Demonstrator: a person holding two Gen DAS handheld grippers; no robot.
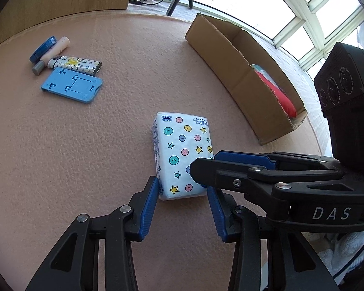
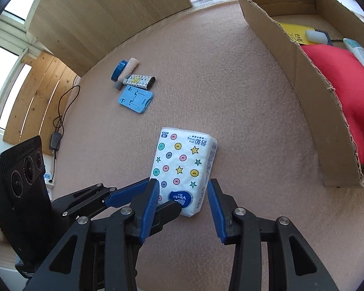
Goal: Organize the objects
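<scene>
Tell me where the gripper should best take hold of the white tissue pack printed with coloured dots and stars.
Probably across its two long sides near the close end, coming from above. The white tissue pack printed with dots and stars lies flat on the pink felt mat, its narrow width fitting between the open fingers of the left gripper, which already straddle that end. The right gripper is open too.
</scene>
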